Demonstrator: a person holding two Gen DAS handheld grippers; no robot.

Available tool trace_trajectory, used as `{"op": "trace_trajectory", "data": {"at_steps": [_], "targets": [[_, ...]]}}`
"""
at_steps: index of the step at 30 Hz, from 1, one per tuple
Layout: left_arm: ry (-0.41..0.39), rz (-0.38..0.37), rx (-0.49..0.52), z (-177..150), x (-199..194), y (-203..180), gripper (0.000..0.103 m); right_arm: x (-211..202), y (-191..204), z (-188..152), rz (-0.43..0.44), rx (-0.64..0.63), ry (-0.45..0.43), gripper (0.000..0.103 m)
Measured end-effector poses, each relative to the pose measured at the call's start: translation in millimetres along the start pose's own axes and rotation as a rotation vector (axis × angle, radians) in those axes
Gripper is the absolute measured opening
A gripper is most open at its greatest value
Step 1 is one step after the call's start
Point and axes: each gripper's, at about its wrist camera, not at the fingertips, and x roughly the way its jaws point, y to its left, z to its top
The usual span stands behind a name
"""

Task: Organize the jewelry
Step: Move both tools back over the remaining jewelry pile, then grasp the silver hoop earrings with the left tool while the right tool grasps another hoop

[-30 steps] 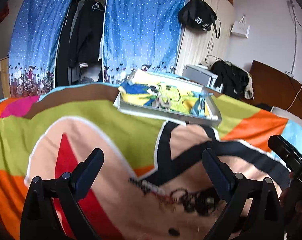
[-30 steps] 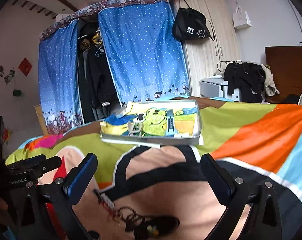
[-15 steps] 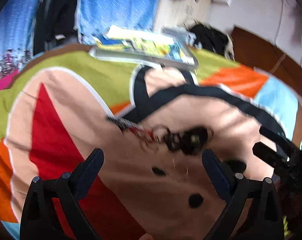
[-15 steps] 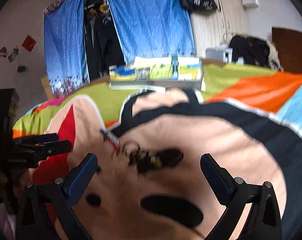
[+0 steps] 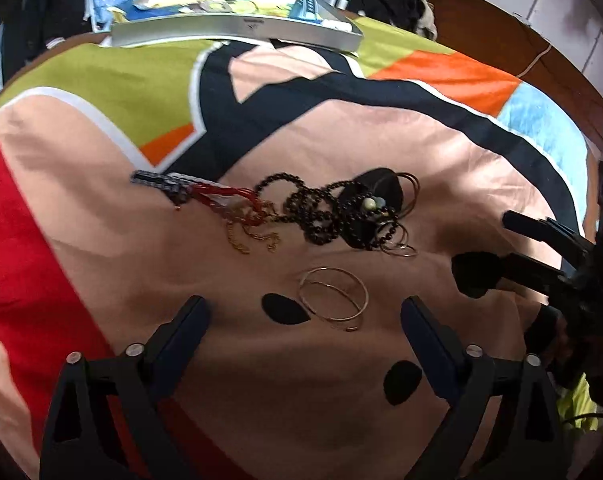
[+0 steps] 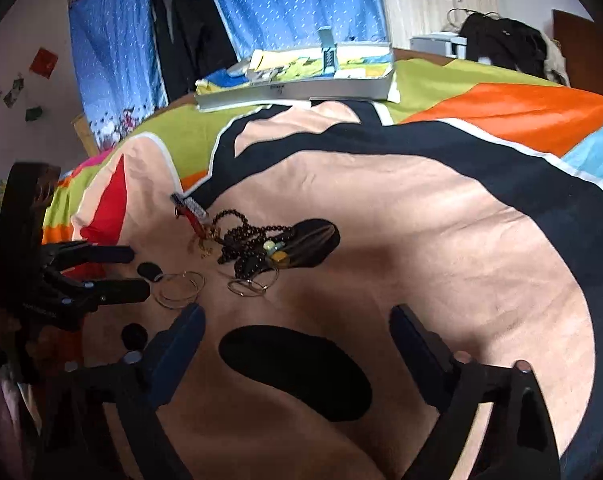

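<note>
A tangle of jewelry lies on the bedspread: a black bead necklace (image 5: 321, 216) (image 6: 249, 246), a gold chain (image 5: 253, 238), a woven red and blue bracelet (image 5: 169, 184) (image 6: 187, 206) and thin hoops (image 5: 399, 242) (image 6: 249, 288). Two thin gold bangles (image 5: 333, 298) (image 6: 179, 290) lie apart from the pile, just ahead of my left gripper (image 5: 303, 316) (image 6: 139, 274), which is open and empty. My right gripper (image 6: 297, 324) (image 5: 505, 244) is open too, hovering near the pile from the right. A silver jewelry tray (image 5: 237, 28) (image 6: 297, 84) sits at the far edge of the bed.
The colourful bedspread (image 5: 381, 120) covers the whole bed. Blue curtains (image 6: 293, 4) and hanging clothes stand behind the tray. A wooden headboard (image 5: 521, 44) and dark clothes (image 6: 501, 40) are at the right.
Both grippers have tilted down and moved in toward the jewelry pile. The gold bangles now show right in front of the left gripper. Both stay open.
</note>
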Motion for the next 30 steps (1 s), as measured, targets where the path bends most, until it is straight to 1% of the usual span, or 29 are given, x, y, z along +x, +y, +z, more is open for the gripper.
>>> {"op": "trace_trajectory", "data": {"at_steps": [1,2,3,4,5,6,8,10,14,16,18,21,23,25,27,29,30], "targets": [[0.006,-0.01,0.005,0.8,1.9,-0.1,0.082,3.4,0.2,0.3,0.003,-0.011,0.014,0.082],[0.012,-0.018,0.015,2.6,3.8,-0.5,0.076,6.7,0.5,0.7,0.01,-0.017,0.027,0.079],[0.012,-0.025,0.025,3.8,4.7,-0.9,0.072,10.2,0.6,0.9,0.021,-0.02,0.04,0.073],[0.014,-0.033,0.035,5.7,5.7,-1.2,0.065,13.2,0.8,0.9,0.03,-0.022,0.052,0.067],[0.02,-0.038,0.04,7.8,7.2,-1.6,0.058,16.6,1.4,2.0,0.04,-0.026,0.063,0.065],[0.033,-0.047,0.043,10.0,9.4,-1.3,0.054,19.5,2.6,3.3,0.046,-0.031,0.07,0.061],[0.063,-0.051,0.045,13.5,14.8,-0.8,0.038,25.5,6.7,6.9,0.061,-0.052,0.088,0.057],[0.121,-0.042,0.055,15.9,24.3,-0.5,0.031,29.9,11.1,10.6,0.071,-0.075,0.101,0.051],[0.186,-0.032,0.06,16.2,33.6,3.1,0.027,45.5,17.4,15.0,0.087,-0.104,0.15,0.046],[0.204,-0.032,0.039,16.3,37.1,7.2,0.025,54.7,18.4,16.0,0.103,-0.1,0.175,0.045],[0.211,-0.032,0.015,16.1,37.6,9.9,0.022,62.9,18.1,16.6,0.108,-0.095,0.197,0.045],[0.215,-0.03,-0.007,14.5,36.4,14.1,0.015,70.6,16.8,17.6,0.115,-0.088,0.208,0.045],[0.221,-0.03,-0.016,13.5,35.6,16.0,0.008,73.3,17.3,18.4,0.119,-0.089,0.21,0.045],[0.227,-0.037,-0.031,12.1,34.7,17.5,0.005,76.0,18.6,19.0,0.118,-0.094,0.215,0.045],[0.222,-0.036,-0.038,9.2,31.6,19.3,0.004,78.3,19.0,19.4,0.118,-0.091,0.218,0.045],[0.211,-0.019,-0.044,8.1,30.6,17.5,0.003,80.6,18.9,19.7,0.119,-0.08,0.22,0.037],[0.202,-0.009,-0.05,7.4,29.3,16.9,0.003,81.9,19.1,19.8,0.122,-0.075,0.221,0.03]]}}
